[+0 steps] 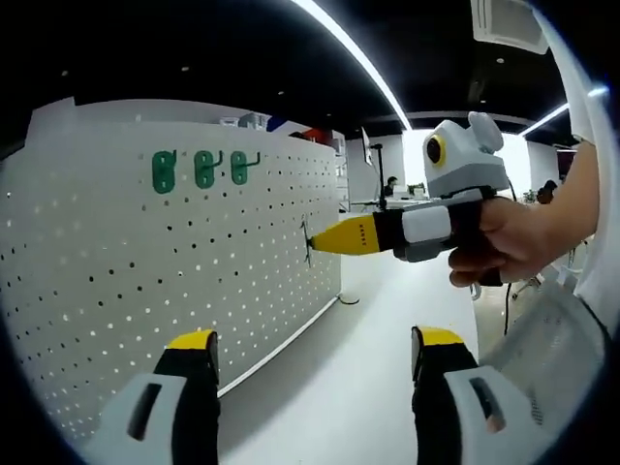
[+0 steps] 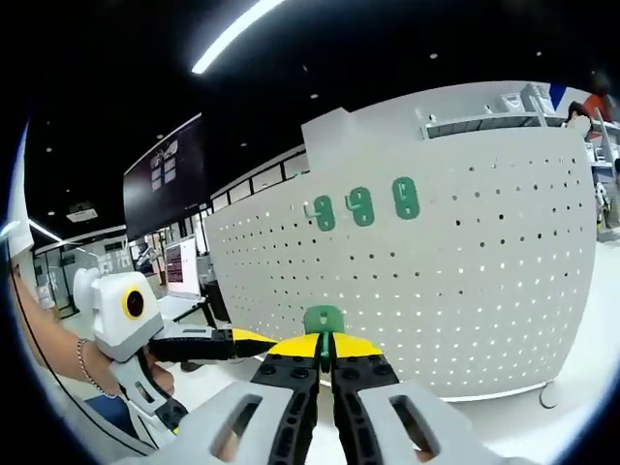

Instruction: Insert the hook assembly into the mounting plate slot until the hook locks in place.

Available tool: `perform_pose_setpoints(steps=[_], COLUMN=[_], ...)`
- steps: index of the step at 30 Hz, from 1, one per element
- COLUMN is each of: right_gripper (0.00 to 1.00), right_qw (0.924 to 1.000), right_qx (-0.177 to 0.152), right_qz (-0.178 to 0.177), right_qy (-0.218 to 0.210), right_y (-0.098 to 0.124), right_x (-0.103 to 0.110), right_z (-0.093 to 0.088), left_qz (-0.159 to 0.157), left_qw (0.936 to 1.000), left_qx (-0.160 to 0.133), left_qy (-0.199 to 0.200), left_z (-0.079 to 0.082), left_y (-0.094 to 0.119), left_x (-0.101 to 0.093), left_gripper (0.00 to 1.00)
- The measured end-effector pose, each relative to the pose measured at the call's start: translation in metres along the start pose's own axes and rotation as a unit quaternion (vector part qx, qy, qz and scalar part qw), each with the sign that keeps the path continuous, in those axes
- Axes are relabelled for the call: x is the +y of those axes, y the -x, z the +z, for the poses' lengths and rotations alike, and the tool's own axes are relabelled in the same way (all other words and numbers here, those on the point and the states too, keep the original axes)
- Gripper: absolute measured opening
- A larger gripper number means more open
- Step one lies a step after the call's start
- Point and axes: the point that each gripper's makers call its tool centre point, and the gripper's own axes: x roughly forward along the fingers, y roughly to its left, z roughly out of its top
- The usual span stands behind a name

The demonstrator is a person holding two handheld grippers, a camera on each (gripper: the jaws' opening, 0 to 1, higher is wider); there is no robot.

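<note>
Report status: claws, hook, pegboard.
Right claw shut on green hook, tip near pegboard. Left claw open, empty. Three green hooks already hung on board. Nothing blocking.

The pegboard (image 1: 145, 262) is looking like matt white perforated sheet, probably painted metal. The green hooks (image 1: 203, 168) mounted high on it are showing a smooth, slightly glossy plastic face. The floor (image 1: 358, 368) is gleaming smooth, reflecting light faintly.
</note>
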Motion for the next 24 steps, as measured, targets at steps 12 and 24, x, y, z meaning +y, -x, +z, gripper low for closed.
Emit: perform_pose_setpoints(steps=[12,24], right_gripper=[0.01,0.01], right_qw=[0.9995,0.9973], right_qx=[-0.010,-0.026], right_qz=[-0.024,-0.059], right_qy=[0.018,0.036], right_y=[-0.006,-0.012], right_x=[-0.024,-0.058], right_z=[0.018,0.043], left_qz=[0.011,0.026], left_qw=[0.9999,0.9995], left_qx=[0.001,-0.004], left_qy=[0.006,0.015], left_z=[-0.005,-0.005], left_y=[0.008,0.016], left_x=[0.005,0.012], left_gripper=[0.83,0.82])
